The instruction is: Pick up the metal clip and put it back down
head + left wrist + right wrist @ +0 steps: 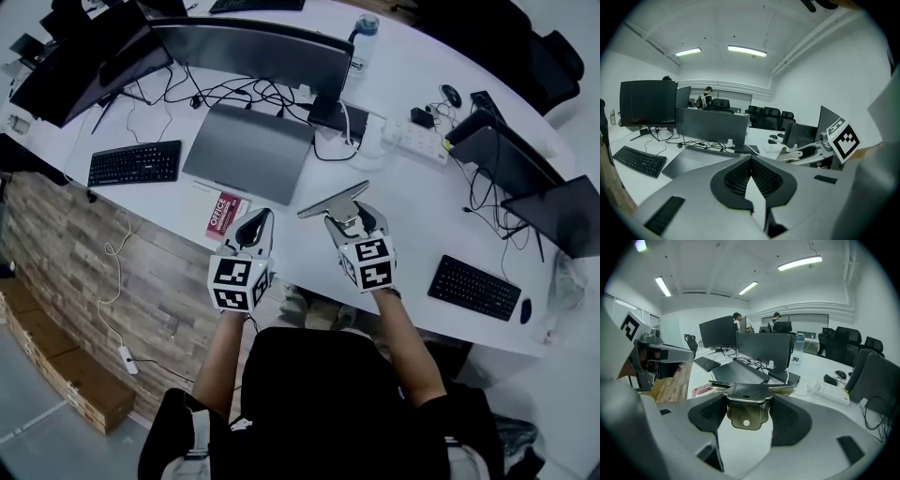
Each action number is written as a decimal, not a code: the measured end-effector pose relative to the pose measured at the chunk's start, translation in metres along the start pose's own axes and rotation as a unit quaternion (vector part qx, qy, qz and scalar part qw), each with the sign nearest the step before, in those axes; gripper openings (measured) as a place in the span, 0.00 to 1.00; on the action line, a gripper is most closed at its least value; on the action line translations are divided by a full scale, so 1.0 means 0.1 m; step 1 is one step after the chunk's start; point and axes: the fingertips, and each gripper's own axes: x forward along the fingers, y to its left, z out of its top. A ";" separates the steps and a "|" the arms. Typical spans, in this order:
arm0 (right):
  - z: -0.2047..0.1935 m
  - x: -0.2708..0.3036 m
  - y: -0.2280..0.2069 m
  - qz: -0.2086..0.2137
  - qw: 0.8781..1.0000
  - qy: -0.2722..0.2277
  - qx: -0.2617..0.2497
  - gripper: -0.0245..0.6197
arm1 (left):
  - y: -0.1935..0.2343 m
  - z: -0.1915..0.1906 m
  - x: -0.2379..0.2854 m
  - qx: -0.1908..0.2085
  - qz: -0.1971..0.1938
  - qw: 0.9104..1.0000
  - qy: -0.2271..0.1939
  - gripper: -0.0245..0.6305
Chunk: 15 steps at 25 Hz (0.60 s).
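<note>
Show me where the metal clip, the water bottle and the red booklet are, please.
metal clip (747,411): right gripper view, on its flat plate between the jaws.
water bottle (362,42): head view, on its body.
red booklet (222,210): head view, on its cover.

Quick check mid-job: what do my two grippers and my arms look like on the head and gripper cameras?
The left gripper and right gripper look alike. Each has a pale grey body with black ribbed pads lining the jaws, and each carries a white cube printed with black square markers. The person wears a dark top with short sleeves.
</note>
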 end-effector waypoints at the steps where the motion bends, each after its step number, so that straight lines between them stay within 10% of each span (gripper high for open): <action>1: -0.01 0.03 0.01 -0.004 1.000 0.002 0.004 0.49 | 0.03 -0.01 0.03 0.000 -0.006 1.000 0.003 0.06; 15: -0.24 0.36 0.00 -0.045 0.998 0.029 0.045 0.49 | 0.18 -0.32 0.34 0.011 -0.063 0.997 0.047 0.06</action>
